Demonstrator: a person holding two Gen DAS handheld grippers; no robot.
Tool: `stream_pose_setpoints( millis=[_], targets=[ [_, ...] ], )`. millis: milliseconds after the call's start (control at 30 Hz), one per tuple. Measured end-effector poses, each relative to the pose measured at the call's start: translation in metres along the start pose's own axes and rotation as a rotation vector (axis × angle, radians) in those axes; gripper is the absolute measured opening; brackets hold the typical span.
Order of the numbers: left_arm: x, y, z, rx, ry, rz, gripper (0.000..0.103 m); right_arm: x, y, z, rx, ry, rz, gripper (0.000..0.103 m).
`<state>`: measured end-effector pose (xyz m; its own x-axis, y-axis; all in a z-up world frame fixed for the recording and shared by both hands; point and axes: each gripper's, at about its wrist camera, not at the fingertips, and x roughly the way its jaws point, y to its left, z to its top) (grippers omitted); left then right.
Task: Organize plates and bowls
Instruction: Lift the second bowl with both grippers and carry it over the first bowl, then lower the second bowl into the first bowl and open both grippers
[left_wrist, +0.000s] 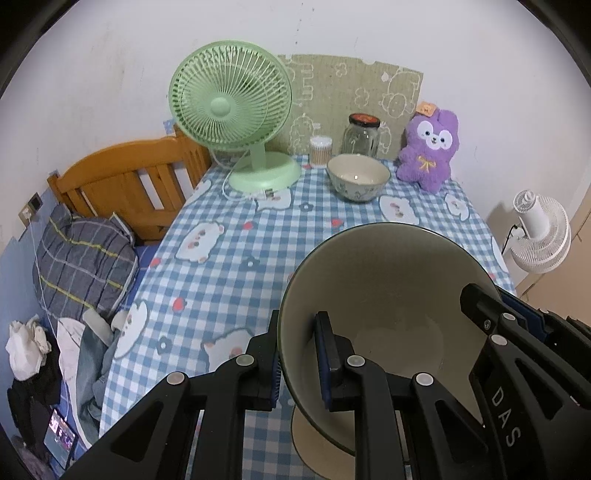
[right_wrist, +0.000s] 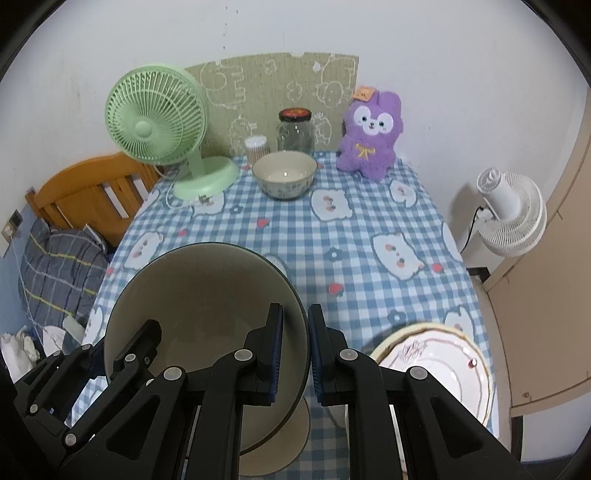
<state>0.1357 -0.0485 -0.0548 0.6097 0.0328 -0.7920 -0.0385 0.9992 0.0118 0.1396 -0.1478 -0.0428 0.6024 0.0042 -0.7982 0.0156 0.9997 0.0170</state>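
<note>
On the table (right_wrist: 369, 229), a small bowl (right_wrist: 284, 175) sits at twelve o'clock, before a jar (right_wrist: 295, 131), with a desk fan (right_wrist: 159, 118) at ten and a plush toy (right_wrist: 369, 136) at one. The large bowl (right_wrist: 199, 317) lies at seven, and a plate (right_wrist: 443, 365) at five o'clock, to its right.

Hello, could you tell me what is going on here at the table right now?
A person is holding one large bowl with two handheld grippers. The left gripper is clamped on one side of its rim and the right gripper on the opposite side. The bowl is tilted above the checked tablecloth. A smaller bowl sits near the back by the green fan, and a plate lies at the near right edge.
</note>
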Motion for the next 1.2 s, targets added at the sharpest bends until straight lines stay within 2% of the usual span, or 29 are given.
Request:
stream_pose_setpoints(
  millis=[700,1200],
  targets=[
    [0.025,0.002,-0.048,-0.003,0.089,-0.007,0.013,0.031,-0.004,-0.049,0.031,0.109,-0.011,0.017],
    [0.05,-0.001,-0.069,-0.004,0.152,0.004,0.013,0.059,-0.008,-0.065,0.05,0.181,-0.01,0.017]
  ],
)
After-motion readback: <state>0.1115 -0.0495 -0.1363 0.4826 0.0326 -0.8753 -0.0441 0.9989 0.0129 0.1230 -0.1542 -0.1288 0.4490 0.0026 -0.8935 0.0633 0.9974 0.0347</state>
